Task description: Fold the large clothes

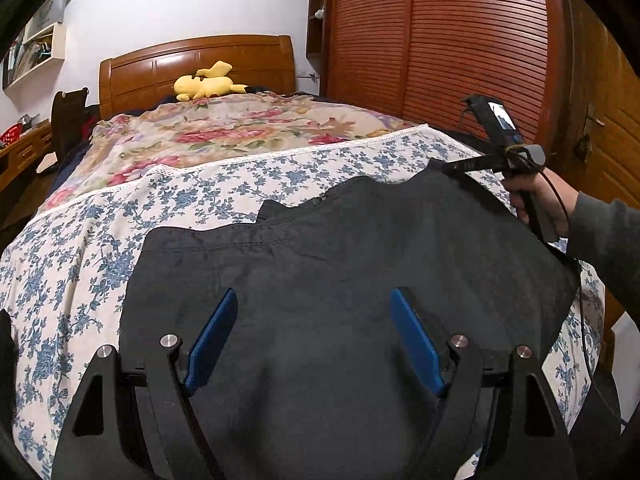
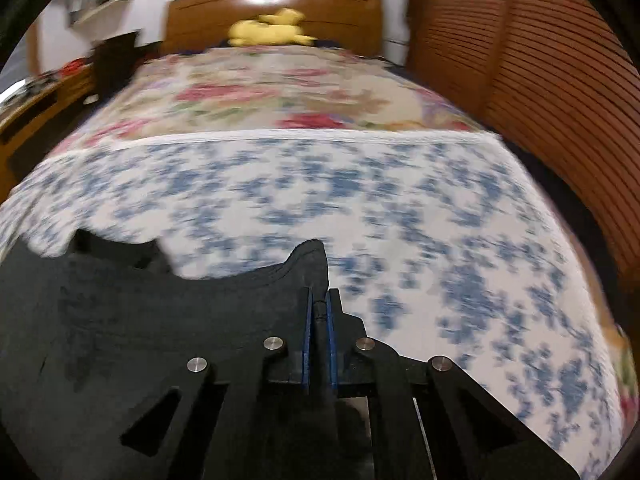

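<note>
I've got the dark garment (image 1: 340, 280) spread at the bed's (image 1: 80, 264) foot. My right hand-held gripper (image 2: 319, 320) is pinching its far right corner; my left hand-held gripper (image 1: 314, 340) hangs spread wide above the cloth, gripping nothing.

**Materials and finishes**

Dark garment (image 1: 340, 248): matt woven cloth. Bedsheet (image 1: 80, 240): printed floral cloth. Headboard (image 1: 200, 60): glossy varnished wood. Wardrobe doors (image 1: 460, 40): slatted wood. Left gripper (image 1: 314, 312): matt black body, probably plastic, with bright metal pins.
</note>
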A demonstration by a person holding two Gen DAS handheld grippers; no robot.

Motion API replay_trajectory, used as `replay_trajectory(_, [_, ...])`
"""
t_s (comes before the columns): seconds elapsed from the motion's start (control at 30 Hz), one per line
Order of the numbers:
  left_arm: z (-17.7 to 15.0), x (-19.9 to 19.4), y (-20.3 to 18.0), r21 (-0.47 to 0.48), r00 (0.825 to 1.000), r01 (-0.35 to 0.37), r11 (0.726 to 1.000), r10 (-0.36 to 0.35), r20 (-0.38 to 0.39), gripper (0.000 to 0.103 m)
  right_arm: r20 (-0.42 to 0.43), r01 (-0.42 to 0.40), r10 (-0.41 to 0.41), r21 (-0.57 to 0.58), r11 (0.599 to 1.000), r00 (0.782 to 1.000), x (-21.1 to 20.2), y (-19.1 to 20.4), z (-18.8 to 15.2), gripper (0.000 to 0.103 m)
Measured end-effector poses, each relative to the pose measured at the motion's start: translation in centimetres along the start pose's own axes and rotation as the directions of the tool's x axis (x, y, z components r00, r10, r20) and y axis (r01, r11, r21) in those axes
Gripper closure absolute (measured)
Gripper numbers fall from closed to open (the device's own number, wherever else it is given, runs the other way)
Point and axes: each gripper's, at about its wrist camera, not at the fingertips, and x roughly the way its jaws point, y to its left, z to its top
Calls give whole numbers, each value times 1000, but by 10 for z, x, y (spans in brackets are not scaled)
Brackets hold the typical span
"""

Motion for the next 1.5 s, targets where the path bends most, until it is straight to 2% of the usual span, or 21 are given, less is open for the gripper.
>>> replay_trajectory(0.1, [-1,-1,-2,7,1000,0,1000,0,-5,23,-65,28,-27,5,1000,998,14,-5,-6,97])
replay_trajectory(0.17, [-2,-2,-3,10,1000,-2,1000,2,-5,23,-73,26,-26,6,1000,997,15,-5,-9,96])
replay_trajectory(0.3, [-2,-5,-2,2,1000,5,1000,-5,-6,23,-53,49,-49,-17,999,997,-11,2,-14,79])
replay_trajectory(0.47, [-3,-15,-10,3,1000,19,1000,-19,7,23,-29,-4,2,-64,998,1000,-65,16,-33,63])
replay_trajectory(0.6, [-6,-23,-19,9,999,33,999,-33,18,23,-15,-87,86,-107,990,996,-103,25,-61,63])
replay_trajectory(0.77, [-15,-33,-30,12,999,41,999,-41,20,23,-37,-182,178,-174,968,983,-136,37,-105,63])
replay_trajectory(0.9, [-25,-40,-37,14,999,40,999,-40,16,23,-45,-210,205,-197,958,978,-157,34,-136,63])
replay_trajectory(1.03, [-35,-50,-45,6,999,45,999,-45,15,23,-37,-186,182,-209,960,983,-175,19,-156,63])
replay_trajectory(1.13, [-43,-60,-52,20,999,30,999,-30,22,23,-50,-176,170,-168,970,984,-177,6,-168,63])
replay_trajectory(1.3, [-57,-81,-57,12,999,12,1000,-12,38,23,-117,-202,187,-139,969,975,-154,-4,-192,63])
replay_trajectory(1.5, [-62,-103,-52,-25,998,-22,999,24,58,23,-103,-219,208,-115,969,973,-152,-13,-196,63])
